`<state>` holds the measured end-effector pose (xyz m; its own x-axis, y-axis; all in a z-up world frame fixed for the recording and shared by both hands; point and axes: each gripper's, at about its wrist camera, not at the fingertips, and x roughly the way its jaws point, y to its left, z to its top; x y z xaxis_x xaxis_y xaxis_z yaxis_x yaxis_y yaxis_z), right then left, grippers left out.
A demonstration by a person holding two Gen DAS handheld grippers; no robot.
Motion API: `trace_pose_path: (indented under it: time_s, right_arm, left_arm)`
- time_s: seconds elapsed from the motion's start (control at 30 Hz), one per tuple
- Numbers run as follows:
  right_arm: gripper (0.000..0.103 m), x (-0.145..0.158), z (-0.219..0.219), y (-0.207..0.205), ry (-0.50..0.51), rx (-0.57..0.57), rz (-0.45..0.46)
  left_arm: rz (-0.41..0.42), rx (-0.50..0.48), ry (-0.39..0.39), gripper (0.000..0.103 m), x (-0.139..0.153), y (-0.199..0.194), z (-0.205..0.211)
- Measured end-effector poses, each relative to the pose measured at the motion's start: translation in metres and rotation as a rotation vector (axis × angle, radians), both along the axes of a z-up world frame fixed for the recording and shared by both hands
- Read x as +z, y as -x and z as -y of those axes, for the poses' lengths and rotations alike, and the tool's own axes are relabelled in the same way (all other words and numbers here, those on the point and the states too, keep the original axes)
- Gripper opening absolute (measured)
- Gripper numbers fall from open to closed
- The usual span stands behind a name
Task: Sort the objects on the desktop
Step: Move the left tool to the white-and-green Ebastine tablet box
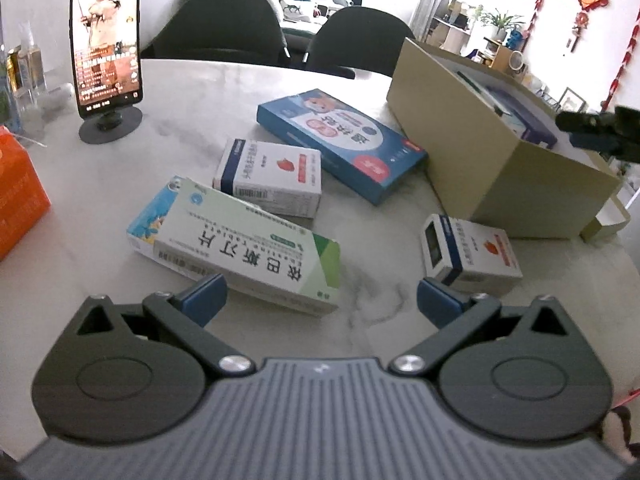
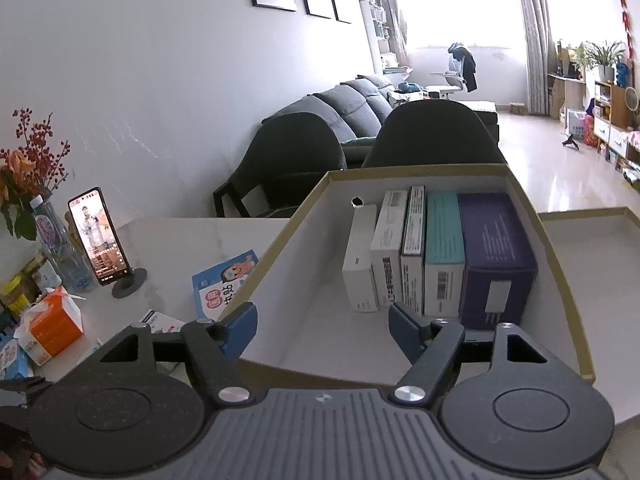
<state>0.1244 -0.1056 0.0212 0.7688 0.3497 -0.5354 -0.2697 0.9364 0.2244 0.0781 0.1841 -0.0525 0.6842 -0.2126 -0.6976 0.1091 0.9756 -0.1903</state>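
Several medicine boxes lie on the marble table (image 1: 380, 304): a long green-and-white box (image 1: 248, 250), a small white box (image 1: 272, 178) behind it, a flat blue box (image 1: 344, 144) further back, and another small white box (image 1: 472, 254) at the right. My left gripper (image 1: 320, 298) hovers open just in front of the green box, nothing between its fingers. My right gripper (image 2: 322, 330) is open over the near edge of the tan cardboard box (image 2: 560, 264), empty. Inside stand several boxes on edge in a row, among them a purple one (image 2: 496, 252) and a teal one (image 2: 444, 248).
A phone on a stand (image 1: 106, 46) plays video at the back left. An orange tissue pack (image 1: 18, 196) sits at the left edge. Bottles and a flower vase (image 2: 52, 236) crowd the left. Two dark chairs (image 1: 248, 28) stand behind the table. The box lid (image 2: 600, 240) lies at the right.
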Motion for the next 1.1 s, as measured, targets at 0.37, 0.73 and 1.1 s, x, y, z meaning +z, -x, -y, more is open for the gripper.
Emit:
trace_pose_path:
  time_s: [0.37,0.73,1.1]
  right_arm:
    - [0.076,-0.009,0.005,0.020,-0.059,-0.024,0.008]
    - [0.077,-0.005,0.016,0.037,-0.073,-0.038,0.025]
    - [0.077,-0.008,0.021,0.043,-0.108,-0.049,0.010]
  left_arm:
    - [0.013,0.010,-0.057,0.103,0.007,-0.008,0.000]
    - [-0.019,-0.223,-0.369,0.103,0.010,-0.018,0.010]
    - [0.040,-0.603,-0.626,0.103,0.007,-0.018,0.020]
